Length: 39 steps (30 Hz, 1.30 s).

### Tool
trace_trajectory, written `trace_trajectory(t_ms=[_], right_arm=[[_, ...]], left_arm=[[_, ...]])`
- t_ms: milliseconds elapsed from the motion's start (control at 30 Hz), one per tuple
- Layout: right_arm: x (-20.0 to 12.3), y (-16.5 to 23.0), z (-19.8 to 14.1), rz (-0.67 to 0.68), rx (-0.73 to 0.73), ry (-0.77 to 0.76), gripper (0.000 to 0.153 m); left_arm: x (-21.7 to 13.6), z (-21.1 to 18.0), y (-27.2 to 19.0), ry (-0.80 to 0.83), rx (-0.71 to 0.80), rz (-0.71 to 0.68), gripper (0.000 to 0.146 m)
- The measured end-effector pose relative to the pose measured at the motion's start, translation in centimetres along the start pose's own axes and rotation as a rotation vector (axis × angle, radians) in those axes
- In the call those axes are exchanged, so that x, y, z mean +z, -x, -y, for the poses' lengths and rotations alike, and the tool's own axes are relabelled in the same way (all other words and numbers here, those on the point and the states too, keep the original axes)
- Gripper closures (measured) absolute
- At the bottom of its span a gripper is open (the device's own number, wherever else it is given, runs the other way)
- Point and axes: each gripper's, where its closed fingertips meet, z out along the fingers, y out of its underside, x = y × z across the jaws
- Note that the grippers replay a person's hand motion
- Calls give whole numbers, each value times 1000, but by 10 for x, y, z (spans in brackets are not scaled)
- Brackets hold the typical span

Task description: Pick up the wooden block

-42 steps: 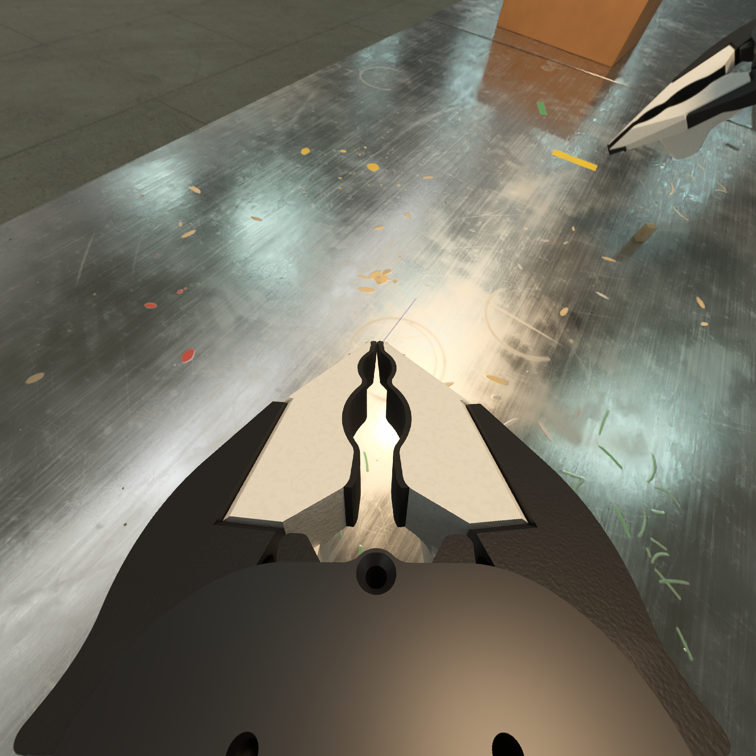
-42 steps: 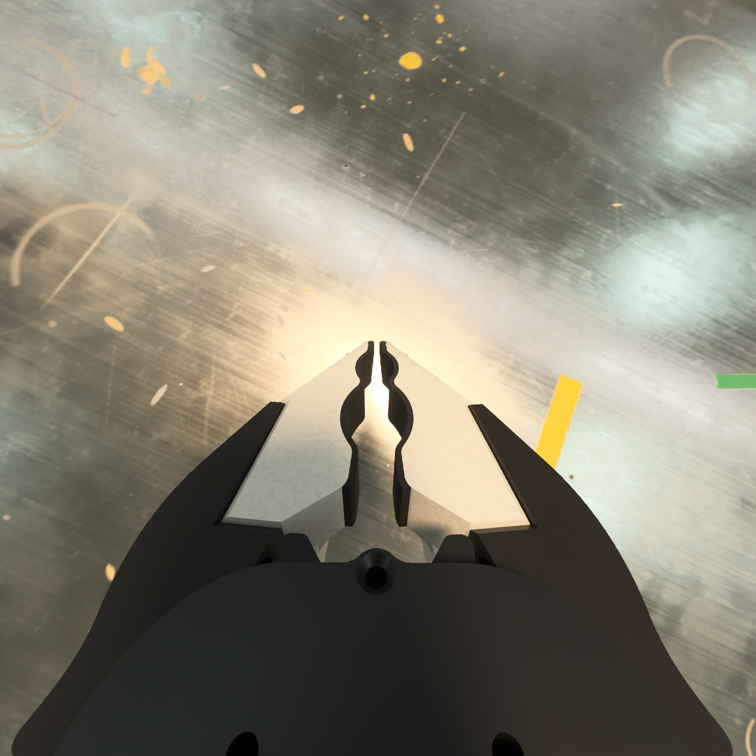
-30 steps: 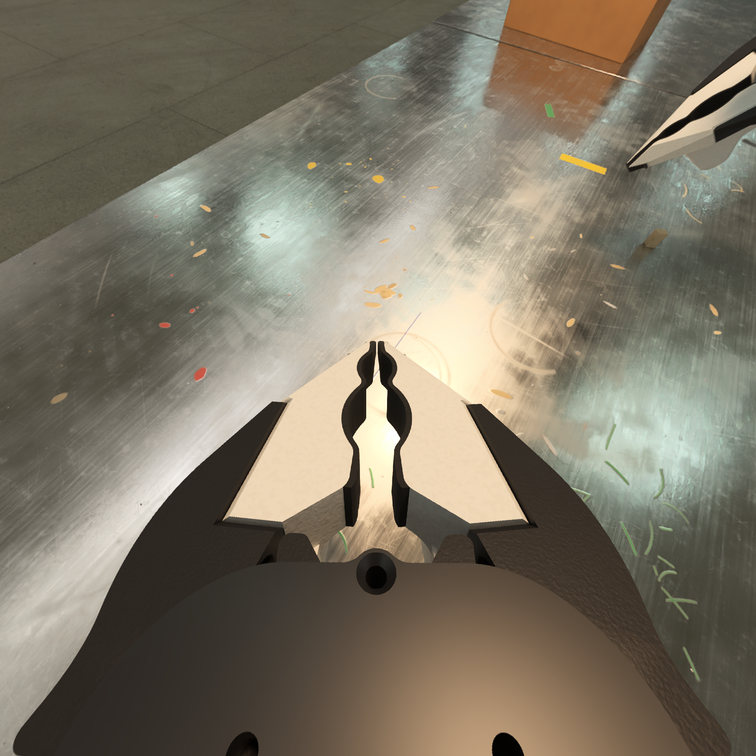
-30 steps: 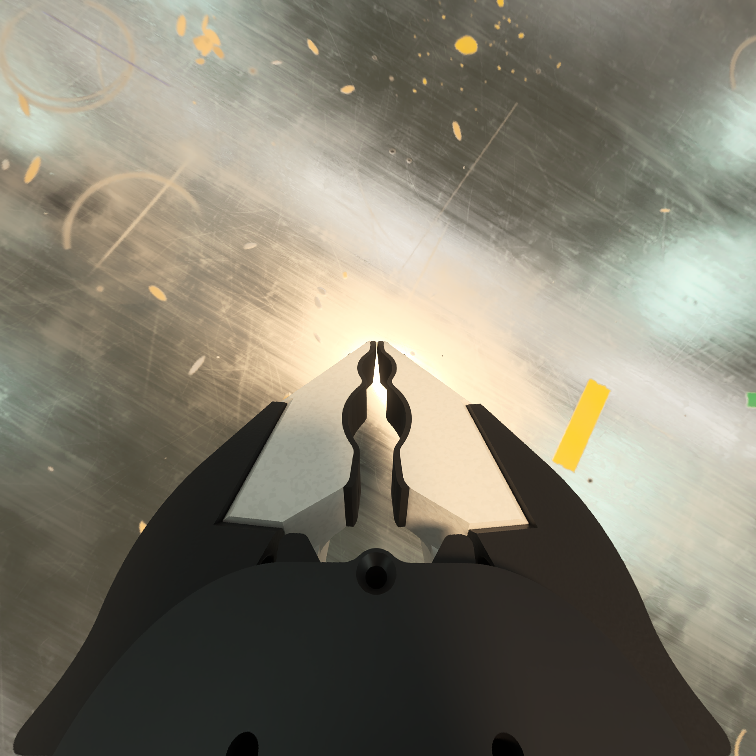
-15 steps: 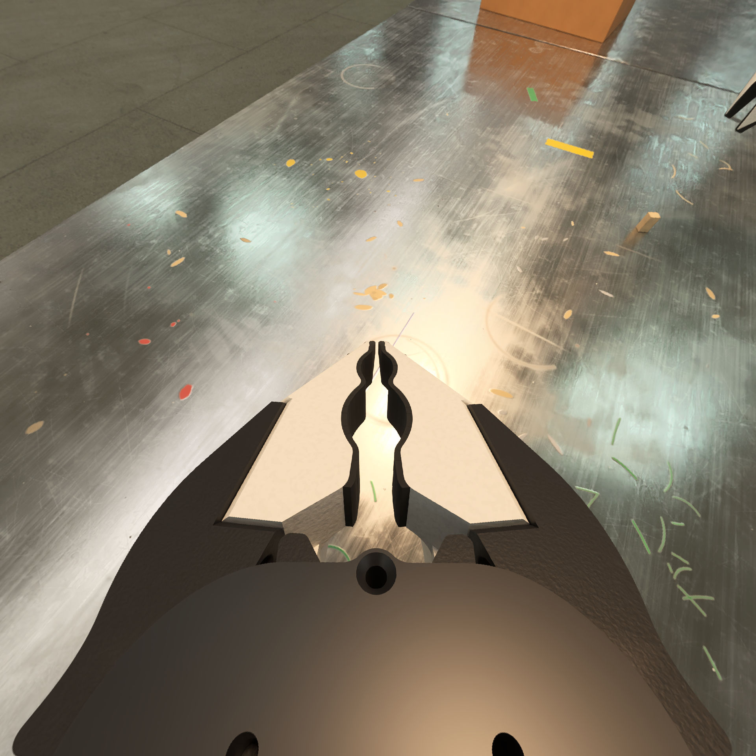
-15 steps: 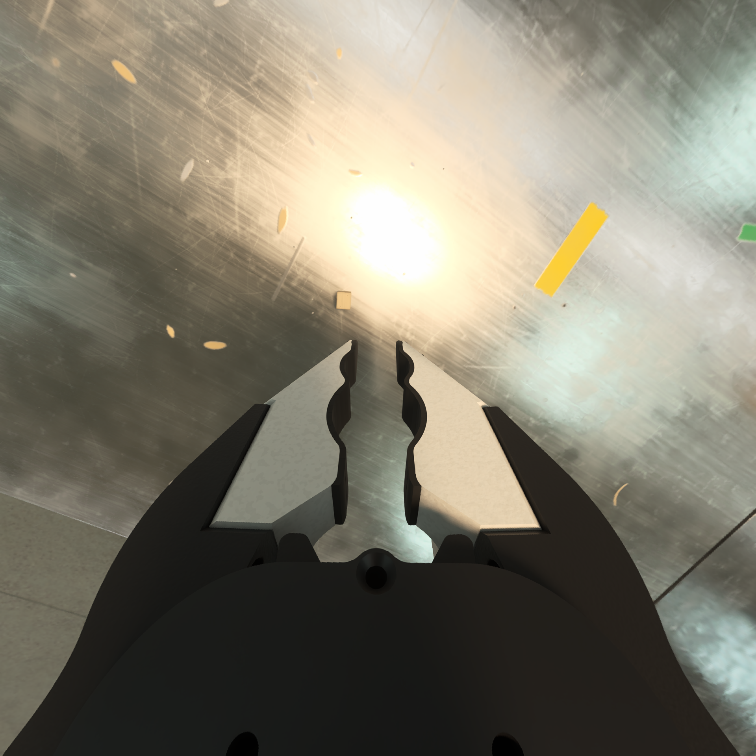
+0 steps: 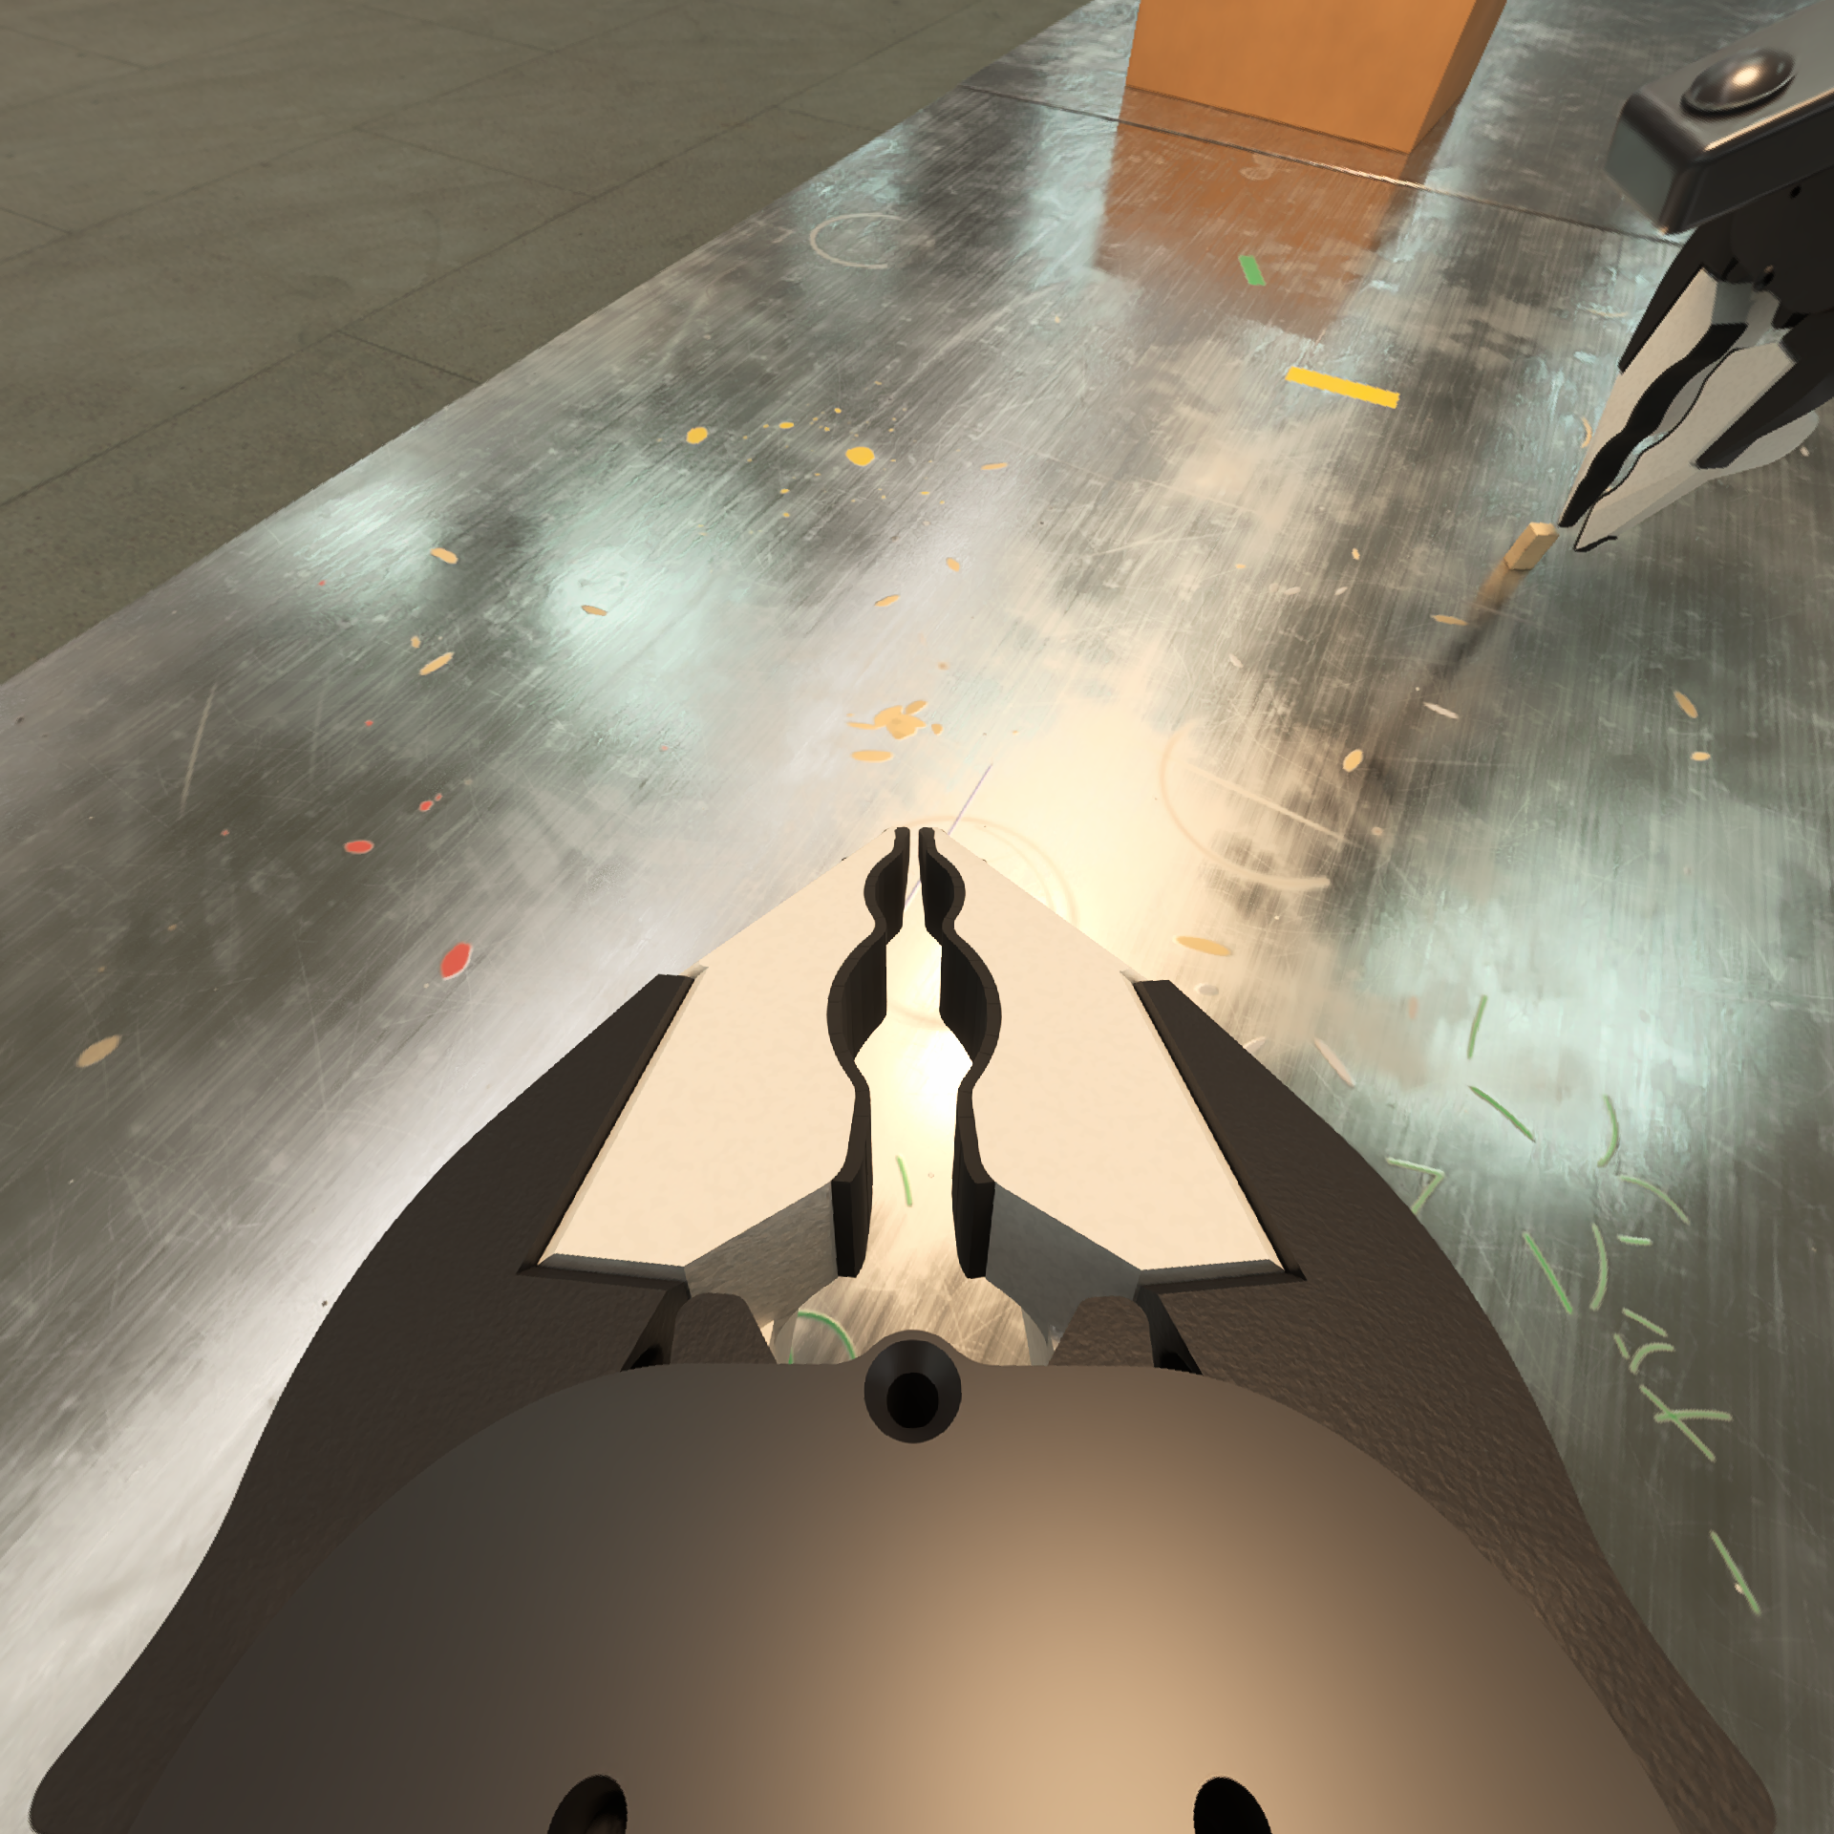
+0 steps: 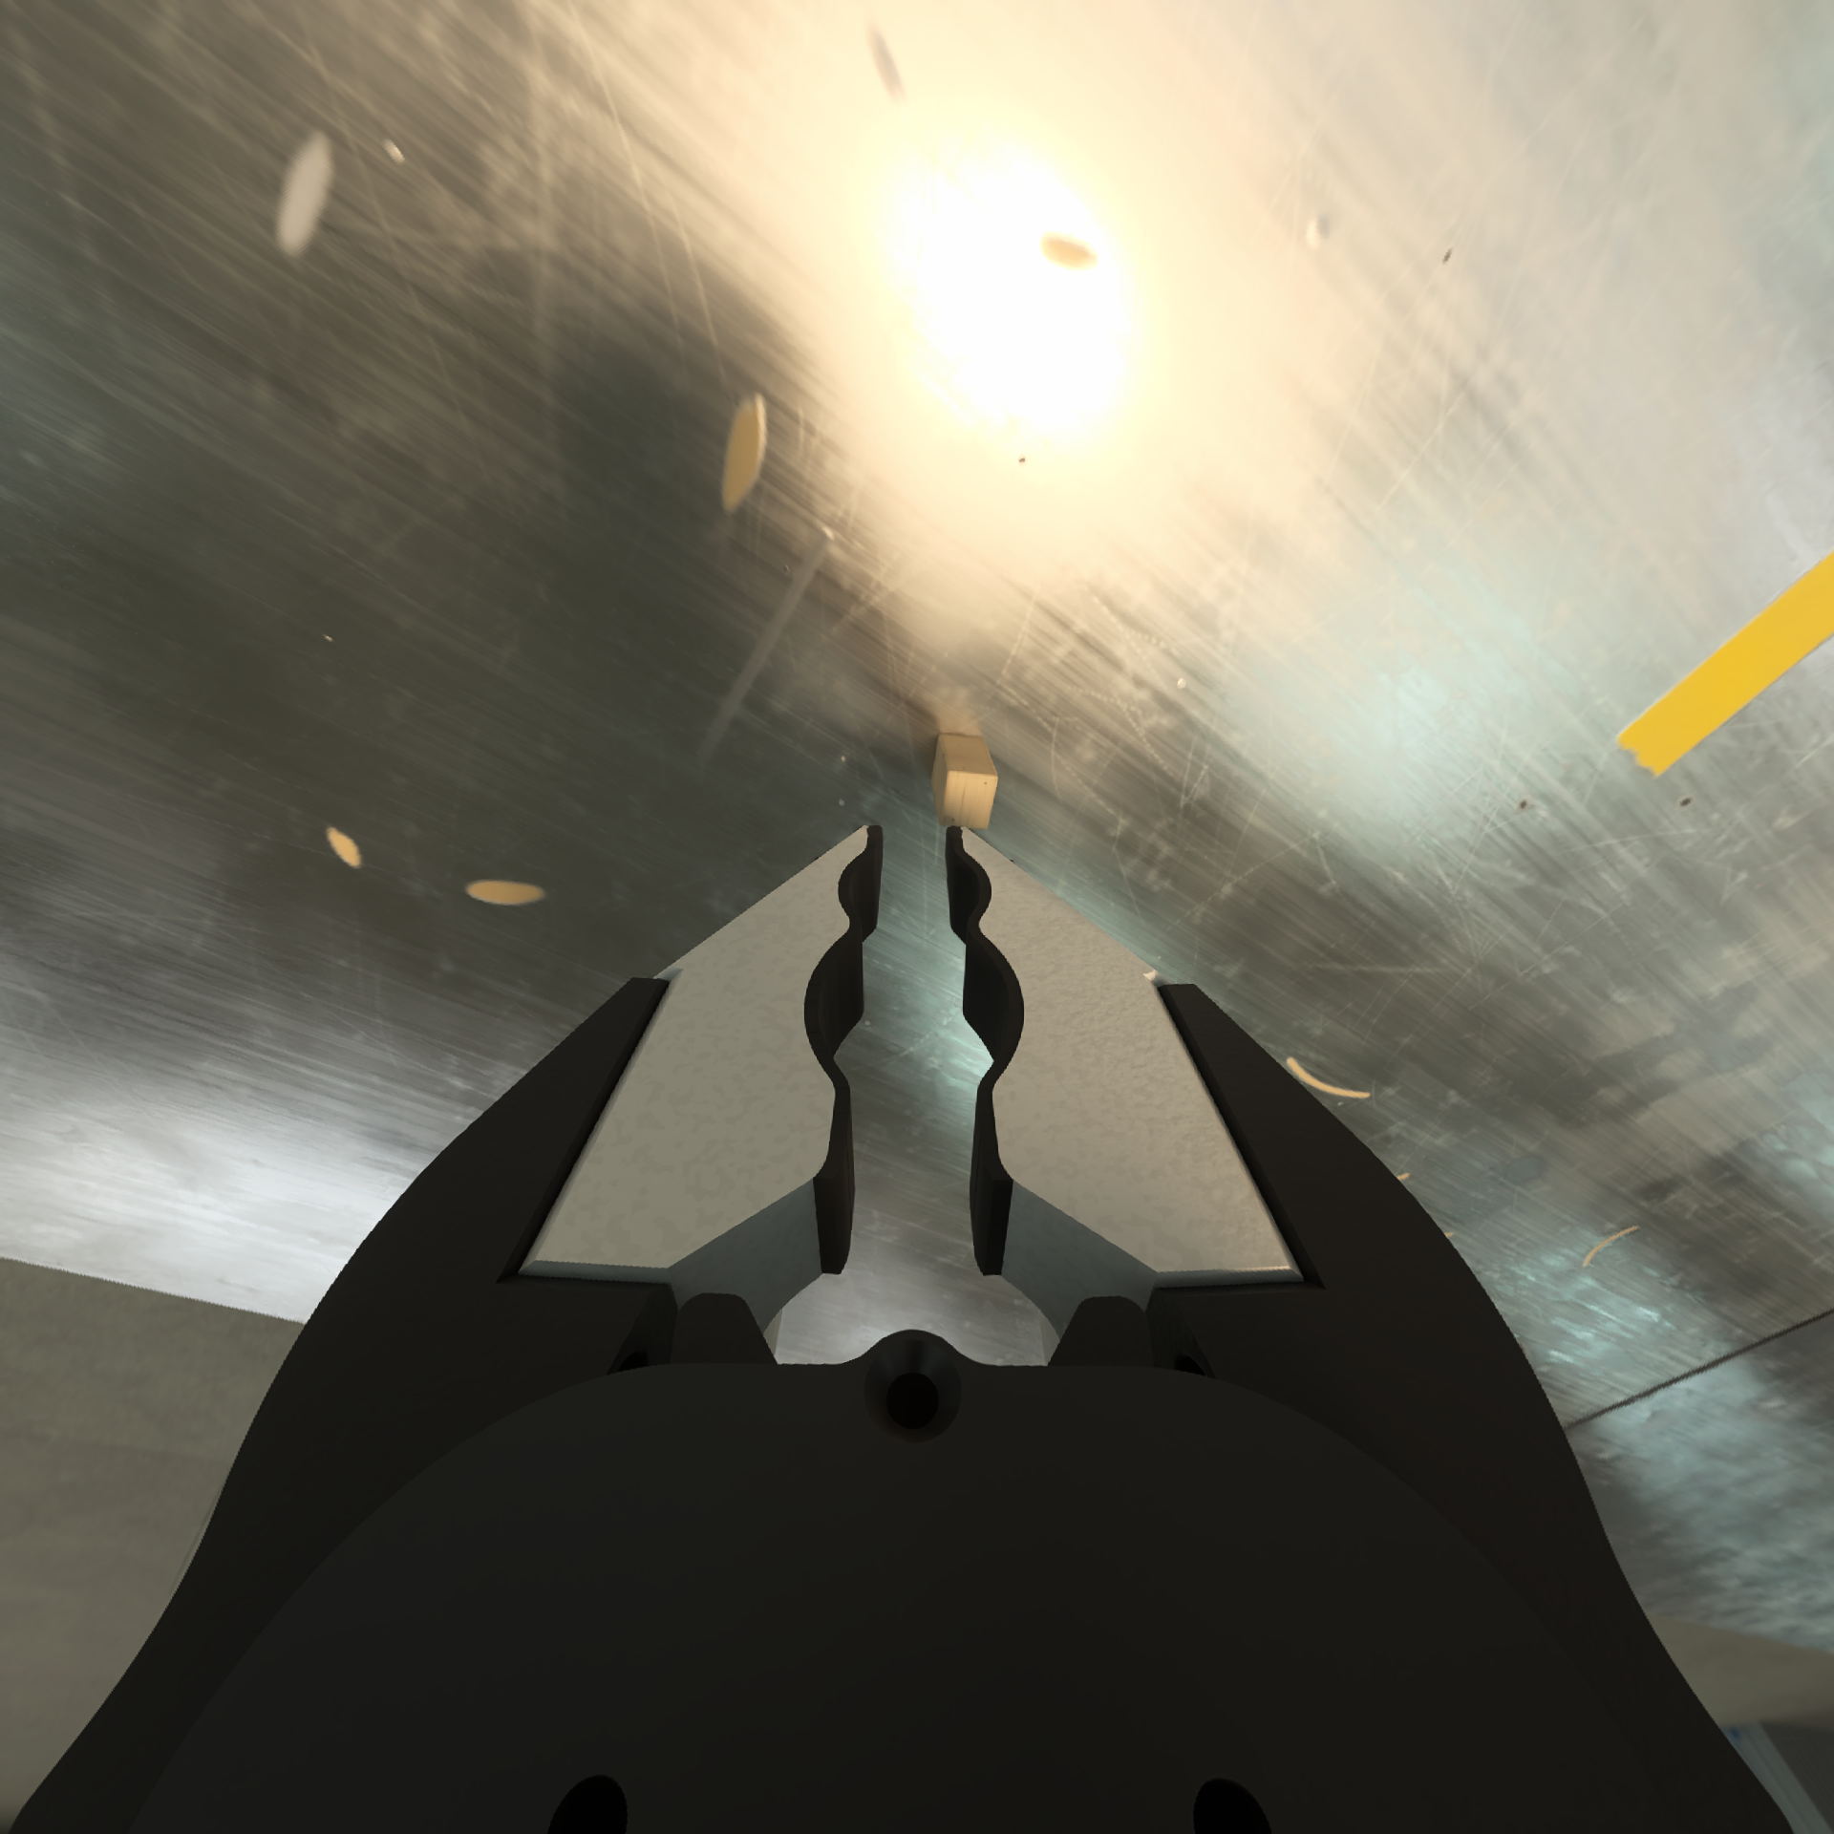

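The wooden block [image 8: 963, 789] is a small pale cube on the scratched metal table. In the right wrist view it lies just past my right gripper [image 8: 913, 839], slightly right of the gap, close to the right fingertip. The right gripper's jaws stand a little apart and hold nothing. In the left wrist view the block [image 7: 1528, 546] shows at the far right, just below and left of the right gripper [image 7: 1588, 531], which hangs tips-down over it. My left gripper [image 7: 913, 834] is shut and empty, over the middle of the table, far from the block.
A large orange-brown box [image 7: 1300, 60] stands at the table's far end. A yellow strip [image 7: 1340, 387] and a green strip [image 7: 1252, 270] lie flat near it. Coloured specks and green shavings [image 7: 1588, 1241] dot the metal. The table edge [image 7: 298, 526] runs along the left, with floor beyond.
My right gripper opened a little, turned and came down close to the block, which now sits just past its tips. The left gripper stayed shut and shifted only slightly.
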Motion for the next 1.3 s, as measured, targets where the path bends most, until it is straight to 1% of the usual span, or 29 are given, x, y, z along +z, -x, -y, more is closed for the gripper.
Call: trace_trajectory(t_ms=[100,433,633,900,933,1067,1100,1167,1233,1267,1300], right_arm=[[7,-2,-6,5,-14,35,141],[11,-5,-3,2,-31,2,141],[11,-3,-4,8,-1,1,138],[12,-9,0,25,128,-21,139],[12,-10,0,21,126,-23,142],[7,-13,-1,-23,96,-47,143],[0,-15,2,-35,112,-96,143],[-21,-20,15,-55,182,-265,143],[-51,-25,36,-43,282,-525,143],[-69,-26,46,-2,339,-672,143],[-87,-24,56,69,391,-818,143]], left_arm=[[-3,-3,1,-4,-6,6,145],[-3,-3,1,-15,-8,2,144],[-4,-4,1,-15,-2,1,144],[-6,-3,1,-28,1,1,144],[-6,-4,1,-27,4,3,144],[-8,-3,0,-31,8,8,144],[-9,-3,0,-37,6,8,144],[-9,0,-2,-53,-2,2,143],[-7,5,-6,-72,-1,-9,142],[-6,8,-9,-84,5,-14,141],[-5,11,-13,-97,16,-22,139]])
